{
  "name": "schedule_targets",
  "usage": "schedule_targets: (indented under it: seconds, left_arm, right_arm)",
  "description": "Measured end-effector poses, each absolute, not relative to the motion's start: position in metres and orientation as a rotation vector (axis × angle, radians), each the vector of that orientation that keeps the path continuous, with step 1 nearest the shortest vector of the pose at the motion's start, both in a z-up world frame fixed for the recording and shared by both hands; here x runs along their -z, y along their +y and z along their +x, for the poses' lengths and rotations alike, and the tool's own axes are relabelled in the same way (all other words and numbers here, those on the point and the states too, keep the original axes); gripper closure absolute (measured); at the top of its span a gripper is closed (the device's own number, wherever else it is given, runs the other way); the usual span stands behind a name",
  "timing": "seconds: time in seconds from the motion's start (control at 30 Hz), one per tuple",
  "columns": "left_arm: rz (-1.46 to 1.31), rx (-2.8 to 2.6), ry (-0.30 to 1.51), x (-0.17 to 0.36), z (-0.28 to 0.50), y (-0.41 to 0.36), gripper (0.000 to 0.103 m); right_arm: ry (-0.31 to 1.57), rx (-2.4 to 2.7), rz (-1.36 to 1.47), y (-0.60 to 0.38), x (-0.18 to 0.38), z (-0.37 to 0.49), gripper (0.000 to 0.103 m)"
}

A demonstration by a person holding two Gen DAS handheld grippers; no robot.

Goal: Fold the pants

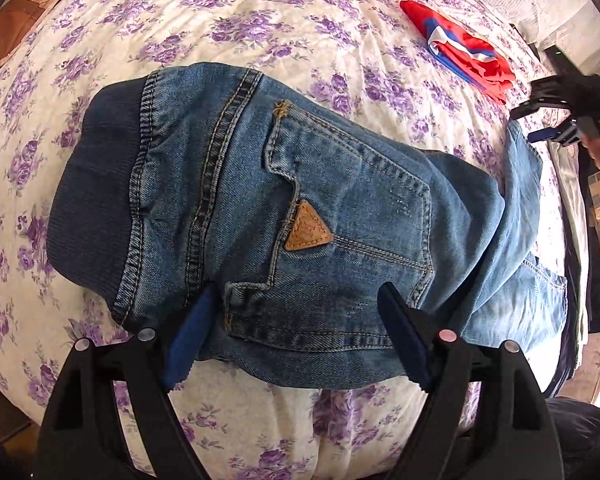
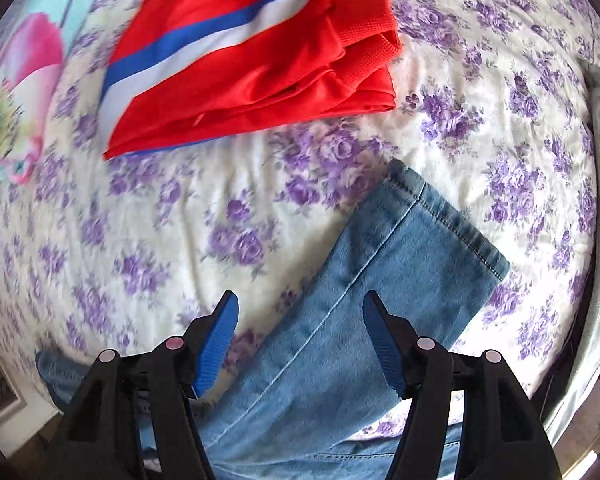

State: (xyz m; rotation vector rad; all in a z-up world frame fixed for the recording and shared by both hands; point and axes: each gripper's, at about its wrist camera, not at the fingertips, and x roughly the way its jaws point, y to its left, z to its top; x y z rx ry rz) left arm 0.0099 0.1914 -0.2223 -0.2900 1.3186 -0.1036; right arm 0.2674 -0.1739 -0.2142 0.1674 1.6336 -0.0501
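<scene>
Blue denim pants [image 1: 260, 208] lie on a floral bed [image 1: 228, 28], back pocket with tan triangular patch facing up, one hemmed leg [image 2: 400, 264] stretched flat.

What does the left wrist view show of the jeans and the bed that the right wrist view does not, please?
Only the left wrist view shows the blue denim jeans' ribbed dark waistband, back pocket with its tan triangular patch, and the right gripper from outside. Only the right wrist view shows the stitched leg hem. Both show the purple-flowered bedspread, the folded red garment with blue and white stripes, and open jaws.
</scene>
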Motion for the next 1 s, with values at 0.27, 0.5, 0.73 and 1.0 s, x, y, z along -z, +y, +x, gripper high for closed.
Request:
schedule_targets:
  seconds: [0.27, 0.5, 0.73, 1.0]
  left_arm:
    - [-0.333, 0.111, 1.313, 0.222, 0.002, 0.200, 0.024]
    - [-0.341, 0.123, 1.322, 0.222, 0.002, 0.203, 0.024]
    - [-0.331, 0.138, 1.349, 0.222, 0.006, 0.202, 0.024]
    - [-0.284, 0.157, 1.395, 0.223, 0.010, 0.198, 0.024]
  right_arm:
    - [1.713, 0.297, 0.110, -0.187, 0.265, 0.277, 0.036]
    - [1.680, 0.185, 0.269, -0.222, 0.245, 0.253, 0.091]
    - [1.414, 0.010, 0.335, -0.271, 0.156, 0.153, 0.092]
    - [1.237, 0.109, 0.608, -0.357, 0.152, -0.012, 0.092]
